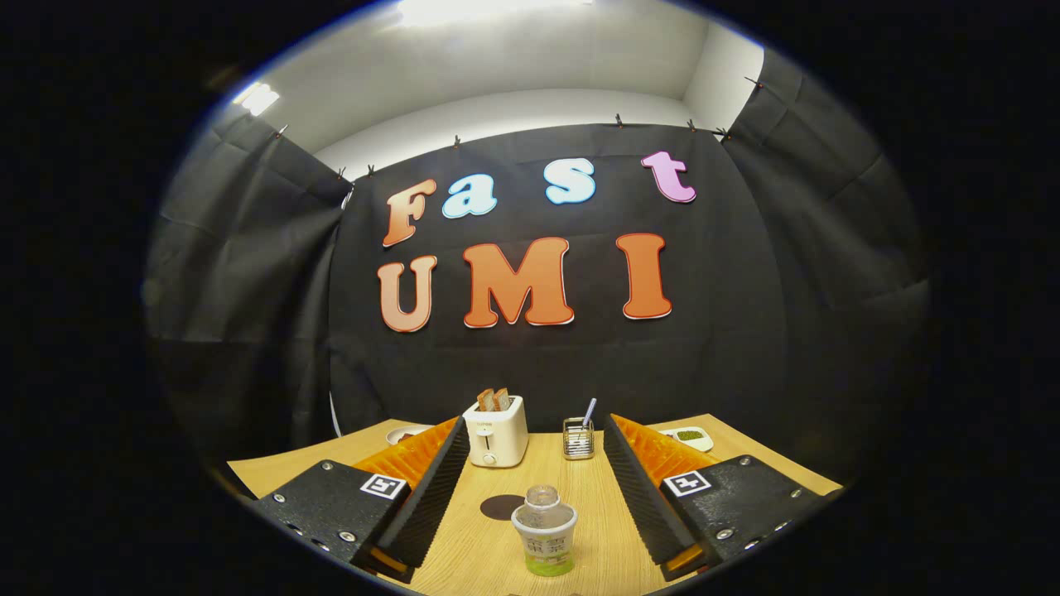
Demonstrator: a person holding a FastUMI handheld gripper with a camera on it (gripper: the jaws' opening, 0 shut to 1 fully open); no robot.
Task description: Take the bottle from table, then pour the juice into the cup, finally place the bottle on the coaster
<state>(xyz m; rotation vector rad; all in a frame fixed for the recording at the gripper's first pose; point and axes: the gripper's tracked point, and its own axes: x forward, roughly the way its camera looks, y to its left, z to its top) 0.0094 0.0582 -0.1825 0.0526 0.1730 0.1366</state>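
Task at its start — nothing is grasped. The gripper [530, 497] is held spread wide; the bottle [544, 530] stands upright on the table [580, 497] between the fingers, untouched. The coaster [502, 507] lies just left-far of it. Grasp, pour and placement remain.

Bottle [544, 527] label: printed characters on the wrap, too small to read.
Toaster [495, 430] front: a small brand mark near the top, blurred, not legible.
Gripper [530, 497] finger mounts: one square black-and-white marker tag on each, a pattern with no words or numbers.
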